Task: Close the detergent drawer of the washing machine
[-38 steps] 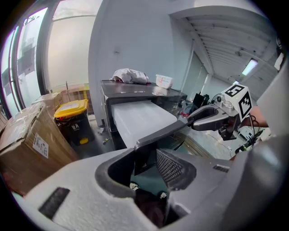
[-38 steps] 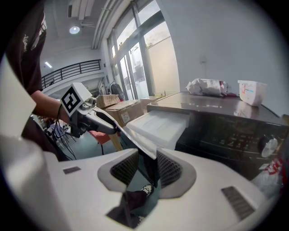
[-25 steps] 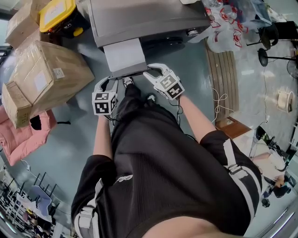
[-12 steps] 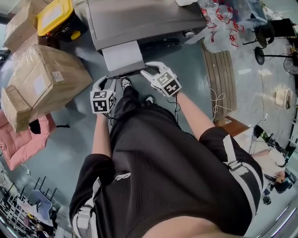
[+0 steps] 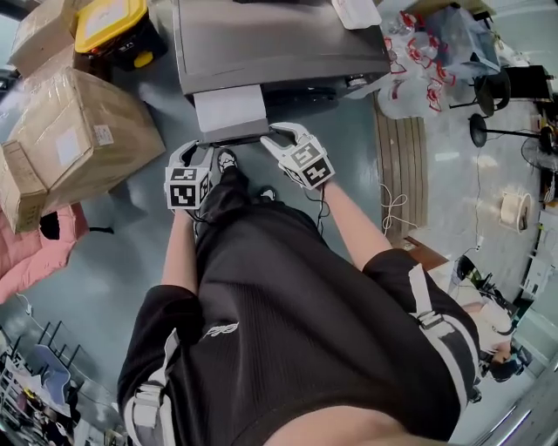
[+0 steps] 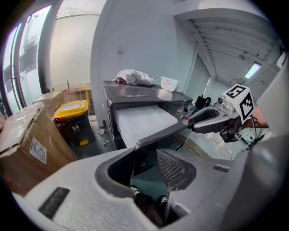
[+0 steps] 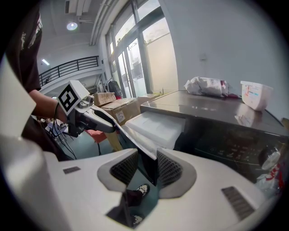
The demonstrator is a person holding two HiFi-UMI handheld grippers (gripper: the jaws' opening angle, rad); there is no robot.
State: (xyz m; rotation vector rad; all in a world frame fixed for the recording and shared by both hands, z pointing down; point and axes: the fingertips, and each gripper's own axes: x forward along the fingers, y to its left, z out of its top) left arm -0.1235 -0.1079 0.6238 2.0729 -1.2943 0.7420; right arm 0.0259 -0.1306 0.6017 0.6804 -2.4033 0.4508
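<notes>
Head view, right tool [image 5: 274,133] pinching drawer [image 5: 229,106] front edge

Cardboard box [image 5: 74,131] left; yellow-lidded bin [image 5: 109,22] just beside; pink cloth [image 5: 26,257] on floor; white tub [image 7: 255,94].

Brushed, faintly glossy metal on washing machine top [image 5: 279,42]; matt white plastic drawer [image 5: 229,107]; film-wrapped cardboard box [image 5: 71,139] at ten o'clock.

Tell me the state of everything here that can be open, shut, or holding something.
Detergent drawer: pulled out of the washing machine.
Left gripper: closed on the drawer's front, left end.
Right gripper: closed on the drawer's front, right end.
Yellow-lidded bin: lid shut.
Cardboard box: closed.
</notes>
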